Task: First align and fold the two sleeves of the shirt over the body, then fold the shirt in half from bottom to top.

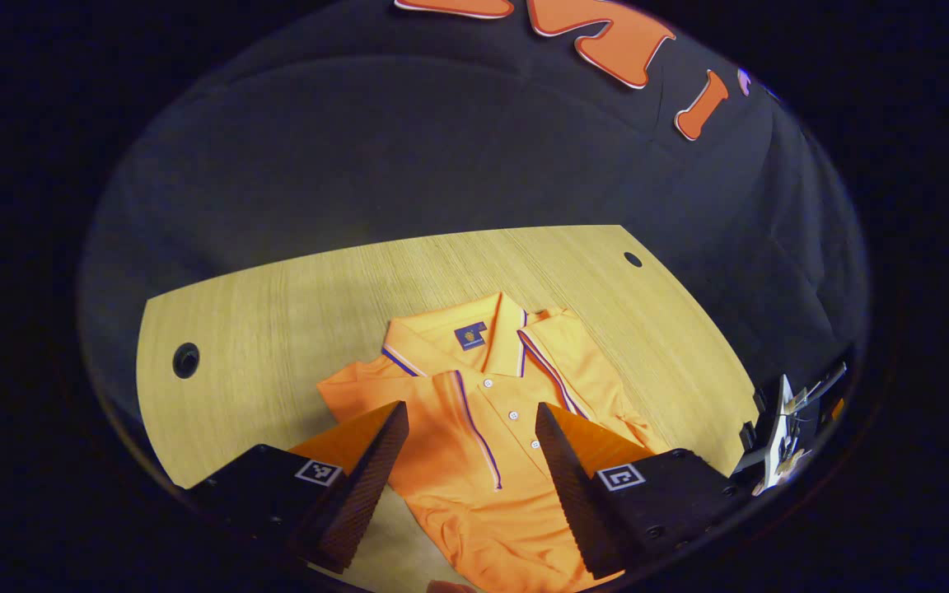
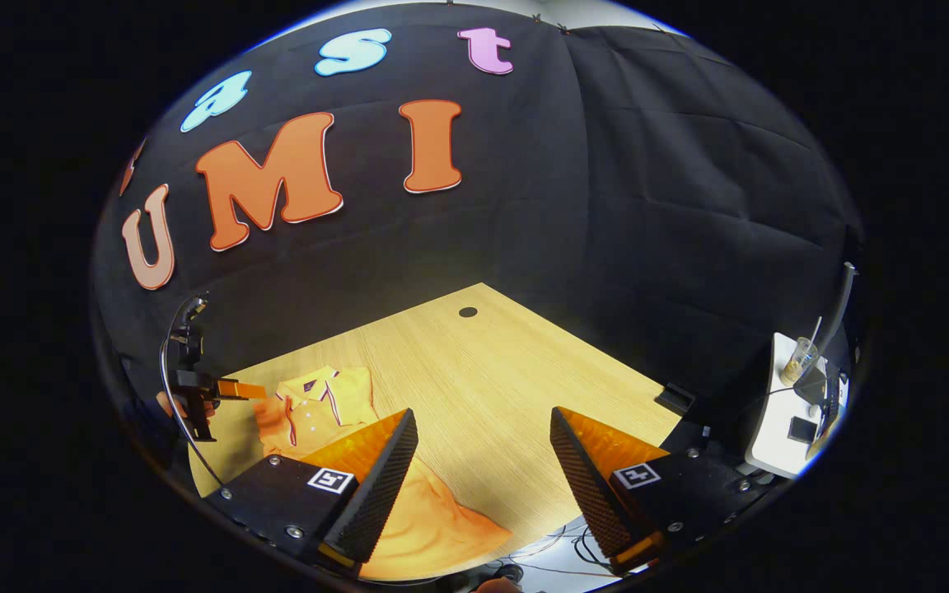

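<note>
Currently: both my grippers released, left gripper (image 1: 470, 445) and right gripper (image 2: 479, 449) | shirt (image 1: 474, 412) just beyond left fingertips, on table (image 1: 277, 313) | risk: sleeves already look bunched, uneven pinch skews fold.

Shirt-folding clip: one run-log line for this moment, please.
shirt: on table, sleeves folded in | left gripper: open, above shirt | right gripper: open, over table | bottom fold: pending

Showing bright orange across the polo shirt (image 1: 474, 428), with purple-and-white striping edging its collar (image 1: 409, 362) and placket; bearing a small dark blue label (image 1: 470, 336) inside the neck; lying on a pale wood-grain table (image 1: 293, 305); backing onto black cloth (image 2: 647, 181).
</note>
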### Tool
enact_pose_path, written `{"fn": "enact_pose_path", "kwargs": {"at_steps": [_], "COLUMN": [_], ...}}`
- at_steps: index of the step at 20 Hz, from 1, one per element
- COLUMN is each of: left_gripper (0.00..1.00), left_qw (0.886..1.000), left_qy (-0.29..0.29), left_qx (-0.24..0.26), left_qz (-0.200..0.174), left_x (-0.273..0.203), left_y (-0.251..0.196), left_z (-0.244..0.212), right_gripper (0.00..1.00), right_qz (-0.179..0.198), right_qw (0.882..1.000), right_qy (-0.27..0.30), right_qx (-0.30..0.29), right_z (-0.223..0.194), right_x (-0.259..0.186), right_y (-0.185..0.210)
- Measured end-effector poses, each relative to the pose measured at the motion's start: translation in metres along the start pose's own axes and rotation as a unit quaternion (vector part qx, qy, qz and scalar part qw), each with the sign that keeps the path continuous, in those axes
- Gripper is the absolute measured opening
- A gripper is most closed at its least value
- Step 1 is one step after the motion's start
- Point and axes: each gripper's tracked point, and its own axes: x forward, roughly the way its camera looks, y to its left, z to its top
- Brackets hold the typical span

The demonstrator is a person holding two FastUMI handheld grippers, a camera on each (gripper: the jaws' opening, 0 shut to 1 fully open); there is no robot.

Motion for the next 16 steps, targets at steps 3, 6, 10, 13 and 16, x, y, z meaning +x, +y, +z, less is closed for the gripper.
{"fn": "enact_pose_path", "kwargs": {"at_steps": [3,6,10,13,16], "left_gripper": [0.92,0.96,0.96,0.96,0.95], "left_qw": [0.999,0.994,0.987,0.973,0.955], "left_qy": [-0.05,-0.102,-0.146,-0.206,-0.243], "left_qx": [-0.004,-0.009,-0.02,-0.004,0.017], "left_qz": [0.017,0.037,0.066,0.108,0.167], "left_x": [-0.031,-0.072,-0.132,-0.185,-0.232], "left_y": [-0.005,-0.016,-0.04,-0.053,-0.07], "left_z": [0.014,0.026,0.027,0.029,0.024], "right_gripper": [0.99,0.99,0.99,0.99,0.98], "right_qz": [0.019,0.049,0.118,0.169,0.21], "right_qw": [1.0,0.998,0.99,0.979,0.967], "right_qy": [-0.013,-0.03,-0.043,-0.072,-0.087], "right_qx": [-0.014,-0.038,-0.07,-0.087,-0.113], "right_z": [0.003,0.01,0.019,0.035,0.035], "right_x": [0.01,0.025,0.038,0.039,0.038], "right_y": [0.006,0.017,0.047,0.072,0.091]}}
